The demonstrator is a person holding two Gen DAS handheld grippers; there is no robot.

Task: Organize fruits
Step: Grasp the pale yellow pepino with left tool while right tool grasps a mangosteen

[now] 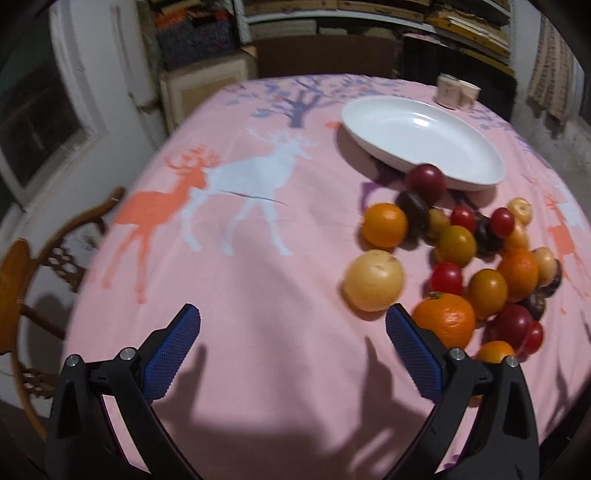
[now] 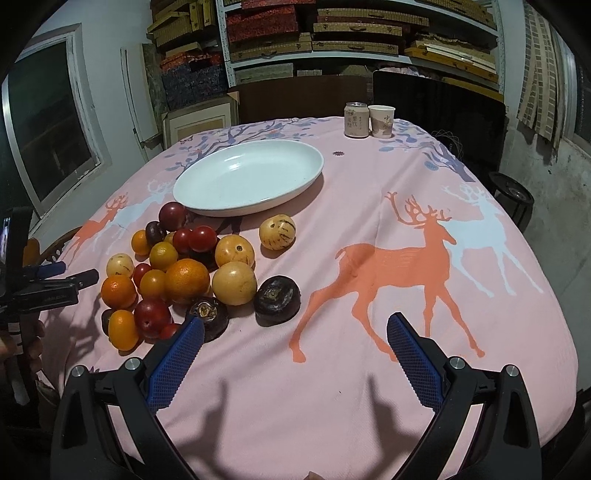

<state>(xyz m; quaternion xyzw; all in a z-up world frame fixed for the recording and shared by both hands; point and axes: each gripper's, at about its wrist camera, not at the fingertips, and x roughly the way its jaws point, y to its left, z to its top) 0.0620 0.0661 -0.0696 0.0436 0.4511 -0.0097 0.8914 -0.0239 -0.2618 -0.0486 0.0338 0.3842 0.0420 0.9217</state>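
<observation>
A pile of fruit (image 2: pixel 177 273) lies on the pink deer-print tablecloth (image 2: pixel 332 258): oranges, yellow round fruits, red plums and dark purple fruits. It also shows in the left wrist view (image 1: pixel 461 266). An empty white oval dish (image 2: pixel 248 178) sits just behind the pile, also in the left wrist view (image 1: pixel 421 136). My left gripper (image 1: pixel 291 332) is open and empty, its right finger beside an orange (image 1: pixel 445 317). My right gripper (image 2: pixel 295 339) is open and empty, its left finger in front of a dark fruit (image 2: pixel 207 315). The left gripper also shows at the right wrist view's left edge (image 2: pixel 70 273).
A drink can (image 2: pixel 356 120) and a paper cup (image 2: pixel 381 121) stand at the table's far edge. A wooden chair (image 1: pixel 33 288) stands at the table's left side. Shelves with boxes (image 2: pixel 332 33) fill the back wall. A dark stool (image 2: pixel 511 199) stands to the right.
</observation>
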